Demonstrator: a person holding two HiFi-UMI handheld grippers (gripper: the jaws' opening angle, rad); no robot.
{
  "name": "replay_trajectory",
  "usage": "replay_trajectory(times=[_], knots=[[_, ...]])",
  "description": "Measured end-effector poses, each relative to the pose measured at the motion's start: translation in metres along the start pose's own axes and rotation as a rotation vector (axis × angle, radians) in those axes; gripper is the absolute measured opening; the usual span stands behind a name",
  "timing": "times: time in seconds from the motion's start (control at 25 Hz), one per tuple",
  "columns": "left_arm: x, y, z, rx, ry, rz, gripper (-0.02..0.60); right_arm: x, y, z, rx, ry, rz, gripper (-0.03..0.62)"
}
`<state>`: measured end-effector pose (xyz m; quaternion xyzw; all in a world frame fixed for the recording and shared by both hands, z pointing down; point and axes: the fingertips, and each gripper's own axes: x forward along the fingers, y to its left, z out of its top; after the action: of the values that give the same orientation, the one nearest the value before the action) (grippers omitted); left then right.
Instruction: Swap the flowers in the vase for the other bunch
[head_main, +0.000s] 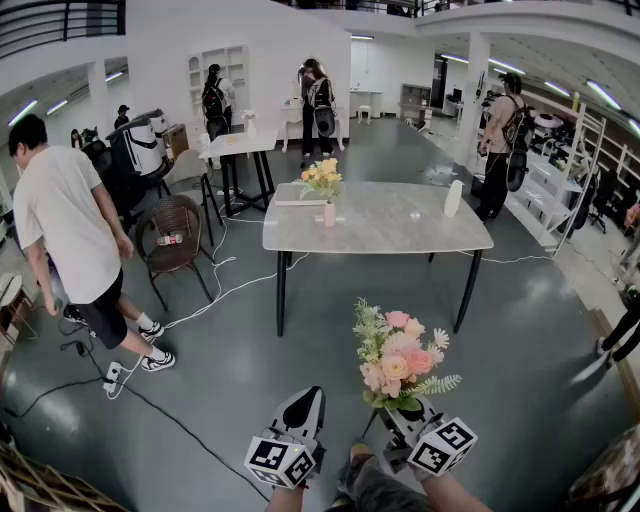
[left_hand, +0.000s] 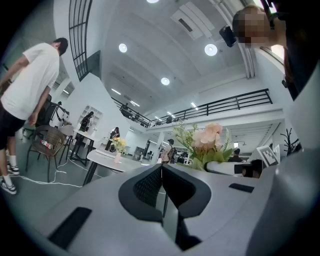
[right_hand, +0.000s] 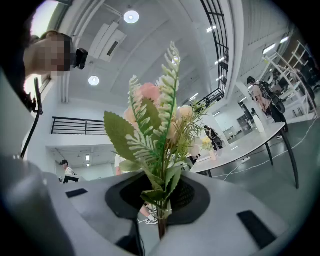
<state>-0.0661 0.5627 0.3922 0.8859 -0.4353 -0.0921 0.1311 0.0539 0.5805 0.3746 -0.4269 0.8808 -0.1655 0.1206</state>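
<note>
My right gripper is shut on the stems of a pink bunch of flowers, held upright well short of the table. The same bunch shows to the right in the left gripper view. My left gripper is shut and holds nothing. On the grey marble table ahead stands a small pink vase with a yellow bunch in it. Vase and yellow bunch are small and far in the left gripper view, and the yellow bunch appears tiny in the right gripper view.
A white bottle stands at the table's right end. A person in a white shirt bends over at the left near a wicker chair; cables trail over the floor. Other people and a white table are farther back.
</note>
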Motion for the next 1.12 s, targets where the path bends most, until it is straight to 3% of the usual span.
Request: replay_trajectory(times=[0.2, 0.44, 0.88, 1.12], knots=[[0.030, 0.021, 0.006, 0.043, -0.015, 0.000, 0.015, 0.032, -0.014, 0.009, -0.077, -0.079, -0.021, 0.091], [0.073, 0.050, 0.025, 0.060, -0.027, 0.014, 0.015, 0.079, -0.039, 0.026, -0.140, -0.088, -0.046, 0.091], [0.154, 0.115, 0.029, 0.033, -0.027, 0.063, 0.015, 0.163, -0.104, 0.039, -0.145, -0.061, -0.017, 0.094], [0.204, 0.130, 0.029, 0.018, -0.021, 0.078, 0.015, 0.185, -0.150, 0.055, -0.132, -0.064, -0.017, 0.095]])
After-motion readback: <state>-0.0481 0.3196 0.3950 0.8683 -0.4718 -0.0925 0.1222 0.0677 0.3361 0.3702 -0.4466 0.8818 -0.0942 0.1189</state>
